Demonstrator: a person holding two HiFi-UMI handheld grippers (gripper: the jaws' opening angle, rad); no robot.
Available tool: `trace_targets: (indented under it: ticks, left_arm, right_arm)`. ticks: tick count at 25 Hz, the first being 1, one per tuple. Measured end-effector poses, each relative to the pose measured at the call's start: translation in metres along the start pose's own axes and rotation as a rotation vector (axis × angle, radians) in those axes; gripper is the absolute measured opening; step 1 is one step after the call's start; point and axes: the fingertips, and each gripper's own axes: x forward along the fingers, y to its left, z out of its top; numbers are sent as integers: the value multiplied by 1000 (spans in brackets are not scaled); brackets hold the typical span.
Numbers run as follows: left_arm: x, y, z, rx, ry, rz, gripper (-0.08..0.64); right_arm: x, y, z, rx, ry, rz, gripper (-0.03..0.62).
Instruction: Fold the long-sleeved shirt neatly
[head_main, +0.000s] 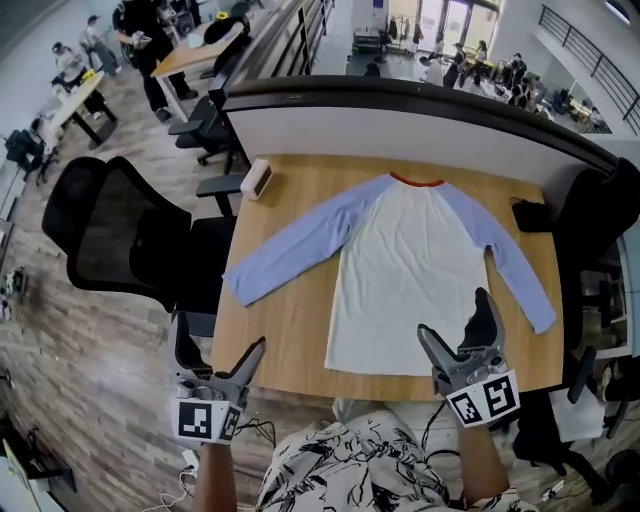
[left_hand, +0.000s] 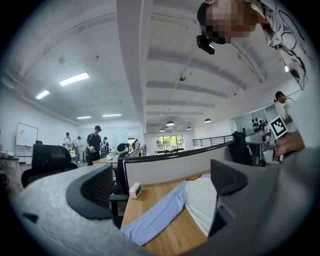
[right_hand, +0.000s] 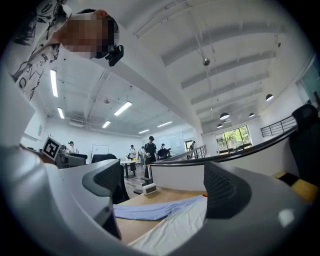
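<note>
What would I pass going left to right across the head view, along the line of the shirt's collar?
black mesh office chair → small white box-shaped device → red collar of the white-and-blue long-sleeved shirt → small black object

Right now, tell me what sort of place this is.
Most likely an open-plan office. The long-sleeved shirt lies on a wooden desk backed by a low partition, a black mesh office chair stands beside it, and further off people stand at other desks under ceiling strip lights.
</note>
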Motion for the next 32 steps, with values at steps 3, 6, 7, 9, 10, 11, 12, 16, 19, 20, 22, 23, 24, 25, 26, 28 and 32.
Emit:
trace_targets:
  ticks: [3,6,7,9,10,11,12,16,19,20,22,23,24,25,26,28,32]
  left_arm:
    - [17,1,-5,25,47,-18,600]
    - [27,7,-11,47,89,-41,600]
    - [30,10,-15,45,102,-49,600]
    - [37,22,-25,27,122,-60,599]
    - [41,30,-31,19,128,-65,600]
    - [46,40,-36,16,132,-71,598]
    - [52,52,-41,18,137,-80,597]
    - [67,94,-74,17,200,-152,589]
    - [82,123,-109,11,273,-225,586]
    - [89,133,-123,17,295,-245,584]
    - [102,153,-151,14,328,-282,562]
    - [107,160,-163,4,338,-300,547]
    - [111,165,-174,-7,346,-319,537]
    - [114,170,-186,-13,357,-337,524]
    - [118,173,-198,-14,373,-356,518]
    - [126,178,-222,-11,412,-396,517]
    - [131,185,-263,-34,471,-458,456]
  right_arm:
    - [23,0,-18,51,28,40,518]
    - [43,9,-34,98,56,76,518]
    - [50,15,-40,118,65,87,518]
    - [63,31,-56,169,87,115,518]
    - [71,42,-67,196,104,130,518]
    - [80,54,-78,220,122,143,518]
    - [90,68,-90,241,141,155,518]
    - [126,129,-134,293,232,173,518]
    - [153,175,-172,320,309,165,518]
    - [165,188,-188,321,332,163,517]
    - [188,214,-223,318,381,162,513]
    - [197,225,-240,315,404,157,500]
    - [205,234,-255,313,424,147,487]
    - [213,240,-268,310,441,134,469]
    - [221,245,-280,310,456,120,457]
    - [236,254,-301,317,486,102,424]
    - [254,273,-341,329,551,78,347]
